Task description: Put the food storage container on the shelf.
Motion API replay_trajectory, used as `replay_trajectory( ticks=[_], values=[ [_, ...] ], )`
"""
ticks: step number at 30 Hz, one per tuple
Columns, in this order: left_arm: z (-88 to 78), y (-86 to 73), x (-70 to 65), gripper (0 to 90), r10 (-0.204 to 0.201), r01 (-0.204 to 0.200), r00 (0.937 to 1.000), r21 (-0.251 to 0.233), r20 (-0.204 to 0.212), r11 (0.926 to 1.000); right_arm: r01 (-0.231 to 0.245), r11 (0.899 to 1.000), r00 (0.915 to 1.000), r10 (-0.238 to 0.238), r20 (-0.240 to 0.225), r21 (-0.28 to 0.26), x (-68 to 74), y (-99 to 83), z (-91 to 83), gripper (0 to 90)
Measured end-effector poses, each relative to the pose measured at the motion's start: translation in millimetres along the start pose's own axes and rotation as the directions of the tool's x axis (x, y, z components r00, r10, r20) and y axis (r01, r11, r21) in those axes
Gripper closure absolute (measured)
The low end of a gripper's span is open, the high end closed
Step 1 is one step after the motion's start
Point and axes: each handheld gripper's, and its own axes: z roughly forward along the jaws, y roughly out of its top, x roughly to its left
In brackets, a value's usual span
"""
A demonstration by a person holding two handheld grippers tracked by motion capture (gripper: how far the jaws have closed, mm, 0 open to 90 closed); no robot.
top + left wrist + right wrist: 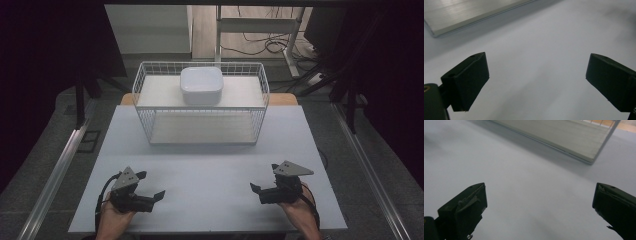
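Left gripper and right gripper, both wide open and empty, rest near the table's front edge; the white square bowl sits well ahead atop the wire rack, where a careless reach could snag the mesh.

One table, pale top. One white wire rack, two shelves. One white square bowl, on the upper shelf. Two hand-held grippers: left gripper, right gripper, two black jaws each, set wide apart. Two grey three-cornered plates, one per gripper. Two hands: left hand, right hand.
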Motion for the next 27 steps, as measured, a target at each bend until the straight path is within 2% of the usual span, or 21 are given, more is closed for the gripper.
replay_trajectory(
  ticks=[9,19,24,27],
  values=[
    [-7.5,-18.2,8.3,4.2,-0.044,0.045,0.9988,0.036,-0.021,0.9984,-0.032,0.999,0.9993,0.031,0.024,0.040,-5.2,-20.2,-6.1,0.0],
    [-4.9,-31.7,16.6,4.0,-0.088,0.089,0.9961,0.102,-0.012,0.9908,-0.059,0.989,0.9977,0.054,0.040,0.135,-8.9,-41.0,-6.8,0.0],
    [4.0,-33.5,13.4,3.7,-0.061,0.062,0.9981,0.181,-0.010,0.9816,-0.072,0.982,0.9972,0.067,0.034,0.174,-10.0,-44.9,-3.7,0.0],
    [6.9,-33.5,11.8,3.5,-0.057,0.059,0.9983,0.200,-0.014,0.9781,-0.070,0.982,0.9972,0.065,0.036,0.177,-9.4,-45.2,-2.5,0.0]
  ],
)
